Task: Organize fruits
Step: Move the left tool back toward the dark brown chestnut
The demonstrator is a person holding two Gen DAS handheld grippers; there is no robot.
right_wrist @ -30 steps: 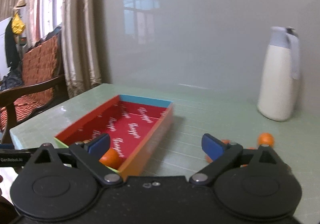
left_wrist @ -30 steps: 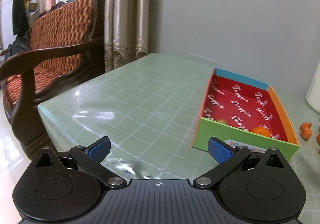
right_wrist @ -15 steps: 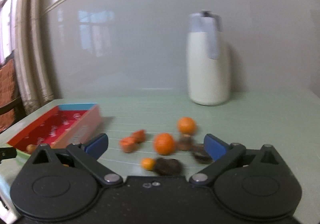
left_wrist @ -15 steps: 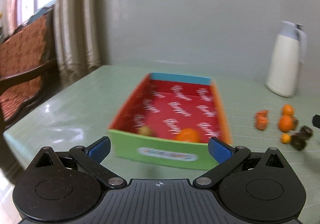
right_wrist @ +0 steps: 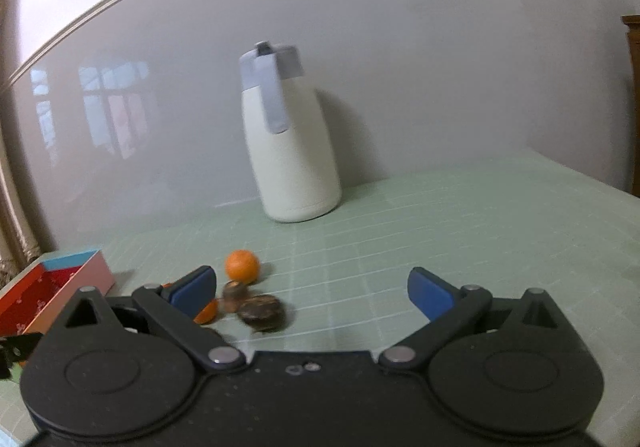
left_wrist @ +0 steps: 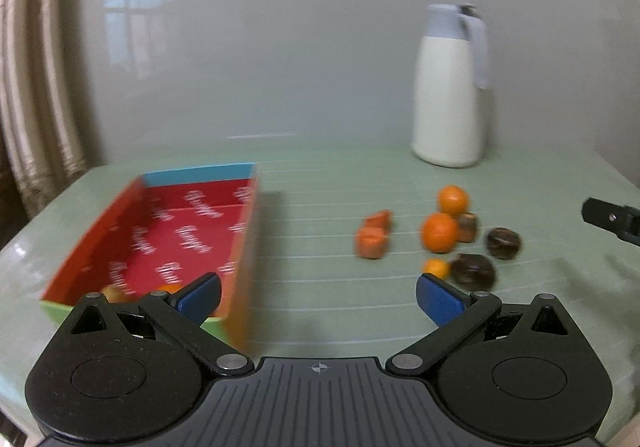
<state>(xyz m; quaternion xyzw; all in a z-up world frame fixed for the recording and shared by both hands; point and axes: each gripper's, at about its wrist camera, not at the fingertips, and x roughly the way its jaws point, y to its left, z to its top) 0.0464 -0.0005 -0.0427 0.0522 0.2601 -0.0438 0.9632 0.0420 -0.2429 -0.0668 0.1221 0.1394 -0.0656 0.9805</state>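
A colourful box (left_wrist: 168,231) with a red patterned floor lies at the left of the green table; an orange fruit and a paler one show at its near end behind my left finger. Loose fruit sits to its right: two oranges (left_wrist: 439,232), a small orange (left_wrist: 436,268), two reddish pieces (left_wrist: 372,241) and several dark brown fruits (left_wrist: 473,268). My left gripper (left_wrist: 318,297) is open and empty, low over the table between box and fruit. My right gripper (right_wrist: 312,291) is open and empty, with an orange (right_wrist: 242,266) and dark fruits (right_wrist: 262,312) just ahead of its left finger.
A white thermos jug (left_wrist: 448,87) with a grey lid and handle stands at the back by the grey wall. Curtains (left_wrist: 32,87) hang at the far left. The box's corner (right_wrist: 76,271) shows at the left of the right wrist view. The green tablecloth (right_wrist: 480,231) stretches right.
Both views have swung to the right. The armchair has left the left wrist view and the loose fruit and jug have come in. The right gripper has moved closer to the fruit.
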